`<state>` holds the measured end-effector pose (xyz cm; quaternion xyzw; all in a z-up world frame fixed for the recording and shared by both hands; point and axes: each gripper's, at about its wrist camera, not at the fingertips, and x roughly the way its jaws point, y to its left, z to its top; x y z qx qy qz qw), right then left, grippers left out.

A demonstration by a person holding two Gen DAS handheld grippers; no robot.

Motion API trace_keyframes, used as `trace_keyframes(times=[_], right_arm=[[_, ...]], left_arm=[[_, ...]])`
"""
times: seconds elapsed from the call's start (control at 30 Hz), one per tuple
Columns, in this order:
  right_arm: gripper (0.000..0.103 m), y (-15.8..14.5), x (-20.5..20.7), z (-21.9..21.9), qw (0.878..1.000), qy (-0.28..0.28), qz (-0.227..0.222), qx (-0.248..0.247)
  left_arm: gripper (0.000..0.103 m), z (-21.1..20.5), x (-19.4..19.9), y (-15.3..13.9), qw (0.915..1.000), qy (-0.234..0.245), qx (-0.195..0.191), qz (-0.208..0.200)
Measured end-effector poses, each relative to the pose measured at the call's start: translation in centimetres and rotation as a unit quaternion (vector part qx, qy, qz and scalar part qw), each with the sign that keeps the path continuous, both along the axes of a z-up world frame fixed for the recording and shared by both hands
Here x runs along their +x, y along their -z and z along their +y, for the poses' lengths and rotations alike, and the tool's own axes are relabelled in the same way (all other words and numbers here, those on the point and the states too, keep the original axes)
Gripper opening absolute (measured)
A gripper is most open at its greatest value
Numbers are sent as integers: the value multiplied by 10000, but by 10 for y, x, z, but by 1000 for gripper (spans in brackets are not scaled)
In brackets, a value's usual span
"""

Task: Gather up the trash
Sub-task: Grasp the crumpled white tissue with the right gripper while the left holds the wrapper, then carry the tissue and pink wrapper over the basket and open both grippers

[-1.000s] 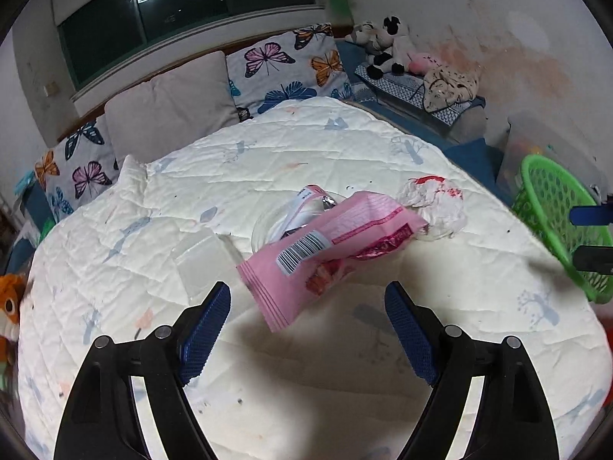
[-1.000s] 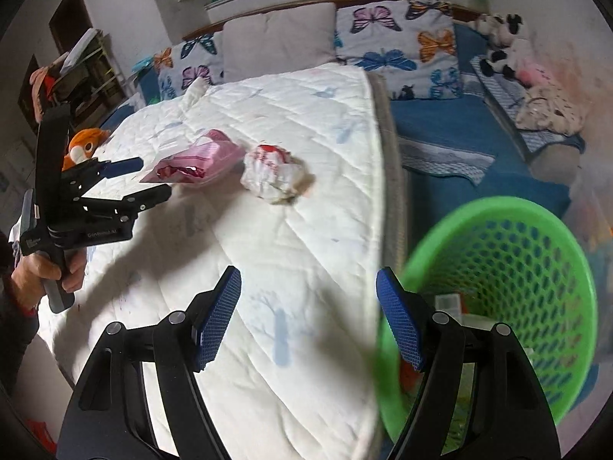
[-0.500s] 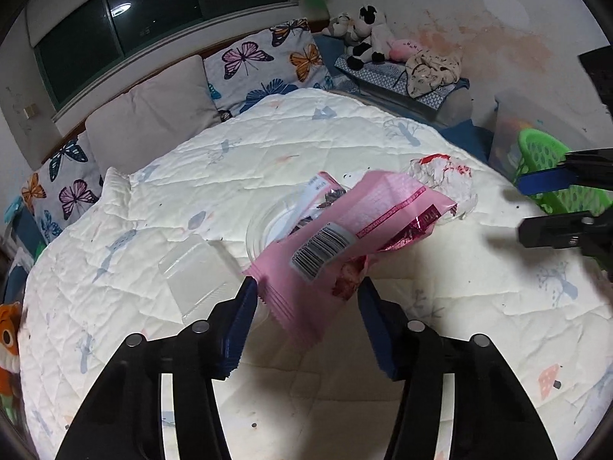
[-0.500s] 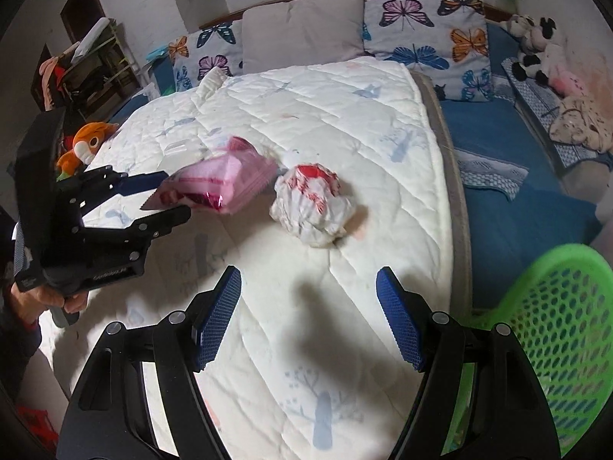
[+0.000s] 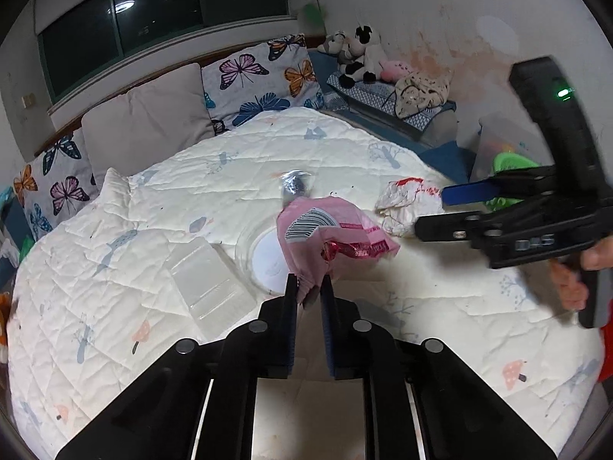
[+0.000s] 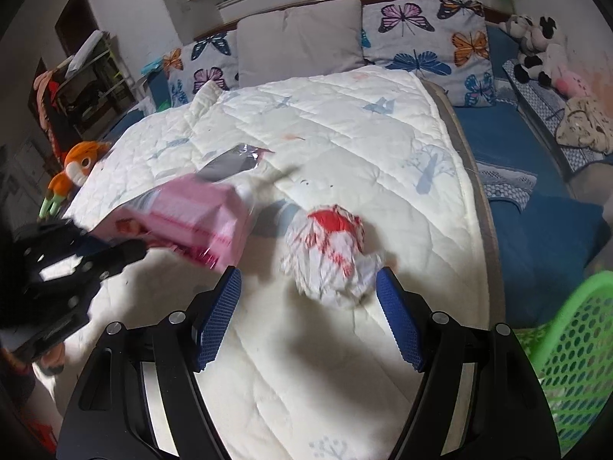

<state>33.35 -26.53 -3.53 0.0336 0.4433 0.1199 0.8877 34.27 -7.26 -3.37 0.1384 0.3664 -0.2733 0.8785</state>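
Observation:
My left gripper (image 5: 308, 287) is shut on the near end of a pink snack wrapper (image 5: 329, 230) with a barcode, lifting it off the white quilt (image 5: 115, 268). The wrapper also shows in the right wrist view (image 6: 187, 214), held by the left gripper (image 6: 115, 257). A crumpled white-and-red paper ball (image 6: 333, 257) lies on the quilt just in front of my open right gripper (image 6: 308, 301), between its fingertips. The ball also shows in the left wrist view (image 5: 406, 203), with the right gripper (image 5: 444, 211) open at its right side.
A round clear plastic lid (image 5: 264, 257) and a clear plastic tray (image 5: 207, 283) lie on the quilt beside the wrapper. A foil scrap (image 5: 293, 188) lies further back. A green mesh basket (image 6: 571, 349) stands off the bed's right edge. Pillows (image 6: 302, 38) line the headboard.
My left gripper closed on the pink wrapper and lifted it, uncovering the clear lid. My right gripper swung from the green basket to the paper ball and stays open.

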Motion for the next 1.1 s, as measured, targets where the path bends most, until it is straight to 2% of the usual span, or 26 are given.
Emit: trace_keyframes(times=[0.1,0.2,0.23,0.7,1.1], right_arm=[[67,5,8,4,9995,131,-28,-279],[55,7,8,2,9989,218,-51,-413],[49,6,8,0,9987,255,-63,-434],[47,-22,-46,-19,9990,307,-238,-207],[47,-42,-108,-47,9978,576,-279,-186]], left_arm=[[11,5,-3,-2,9999,-23,-146,53],[10,10,-7,-2,9997,-59,-209,83],[10,10,-8,-2,9997,-71,-230,104],[10,11,-43,-20,9979,-115,-611,178],[10,-19,-87,-45,9974,188,-685,78]])
